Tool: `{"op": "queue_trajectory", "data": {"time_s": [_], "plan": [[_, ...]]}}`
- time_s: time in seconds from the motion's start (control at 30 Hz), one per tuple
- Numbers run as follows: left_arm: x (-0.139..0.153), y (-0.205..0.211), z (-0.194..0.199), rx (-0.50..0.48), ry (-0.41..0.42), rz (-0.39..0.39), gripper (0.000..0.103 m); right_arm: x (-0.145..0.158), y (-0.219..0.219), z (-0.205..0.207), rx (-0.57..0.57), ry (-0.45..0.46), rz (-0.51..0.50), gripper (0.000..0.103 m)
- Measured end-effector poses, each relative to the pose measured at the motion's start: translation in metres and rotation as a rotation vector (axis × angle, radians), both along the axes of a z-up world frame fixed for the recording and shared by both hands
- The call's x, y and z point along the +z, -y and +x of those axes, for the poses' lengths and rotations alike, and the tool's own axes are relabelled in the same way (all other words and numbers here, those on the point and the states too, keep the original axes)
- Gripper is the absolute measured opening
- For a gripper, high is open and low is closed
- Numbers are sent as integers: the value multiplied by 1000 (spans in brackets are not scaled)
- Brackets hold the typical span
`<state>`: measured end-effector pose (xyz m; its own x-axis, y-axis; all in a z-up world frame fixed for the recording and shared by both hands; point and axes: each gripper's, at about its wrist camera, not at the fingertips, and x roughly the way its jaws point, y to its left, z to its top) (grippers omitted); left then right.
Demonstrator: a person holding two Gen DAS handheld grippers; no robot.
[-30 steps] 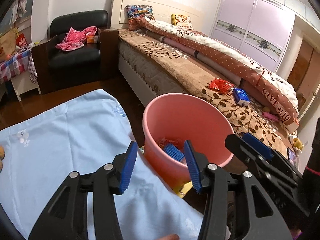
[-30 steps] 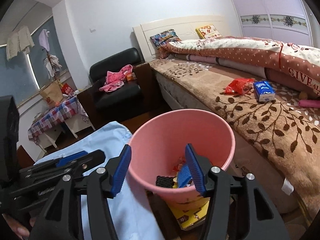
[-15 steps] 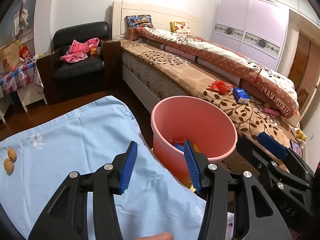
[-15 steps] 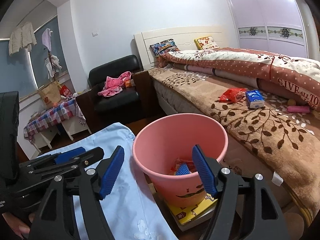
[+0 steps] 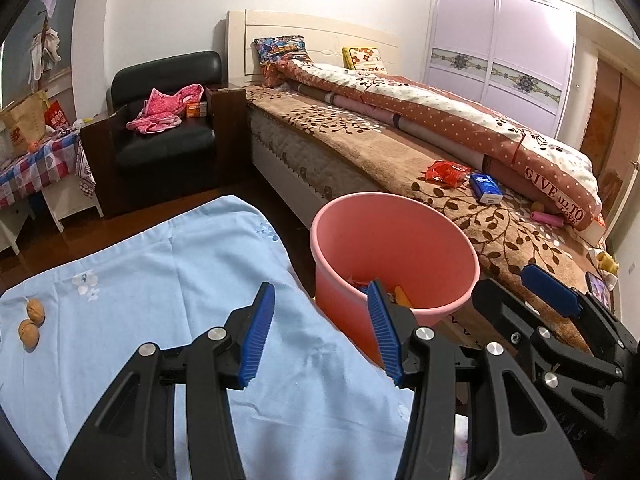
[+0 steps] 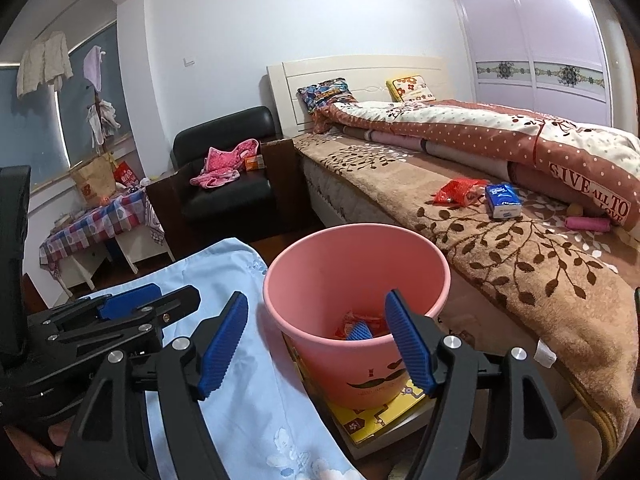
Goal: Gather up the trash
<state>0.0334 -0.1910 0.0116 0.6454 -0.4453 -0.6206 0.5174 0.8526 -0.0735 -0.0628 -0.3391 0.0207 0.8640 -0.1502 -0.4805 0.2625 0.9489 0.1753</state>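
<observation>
A pink bin (image 5: 394, 256) (image 6: 356, 280) stands between the table and the bed and holds several wrappers (image 6: 358, 326). My left gripper (image 5: 322, 334) is open and empty above the light blue tablecloth (image 5: 160, 280), just left of the bin. My right gripper (image 6: 316, 342) is open and empty, back from the bin's near rim. Two walnuts (image 5: 31, 322) lie on the cloth at the far left. A red wrapper (image 5: 446, 172) (image 6: 458, 191) and a blue tissue pack (image 5: 486, 188) (image 6: 503, 200) lie on the bed.
The bin rests on a yellow book (image 6: 376, 416). The bed (image 5: 360, 148) with a rolled quilt runs along the right. A black armchair (image 5: 164, 136) with pink clothes stands at the back. A small checked table (image 5: 28, 168) is at the far left.
Both grippers have pulled back and up from the bin. The right gripper has opened wider. The walnuts have come into the left wrist view.
</observation>
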Motion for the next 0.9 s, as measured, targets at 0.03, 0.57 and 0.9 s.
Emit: {"op": "queue_trajectory", "data": {"time_s": [0.03, 0.57, 0.9], "plan": [[0, -1, 0, 1, 1, 0, 49, 0, -1, 0, 1, -1, -2, 70], [0, -7, 1, 25, 9, 1, 49, -2, 0, 1, 5, -14, -8, 70], [-3, -11, 4, 37, -11, 11, 49, -5, -3, 4, 18, -25, -18, 70]]}}
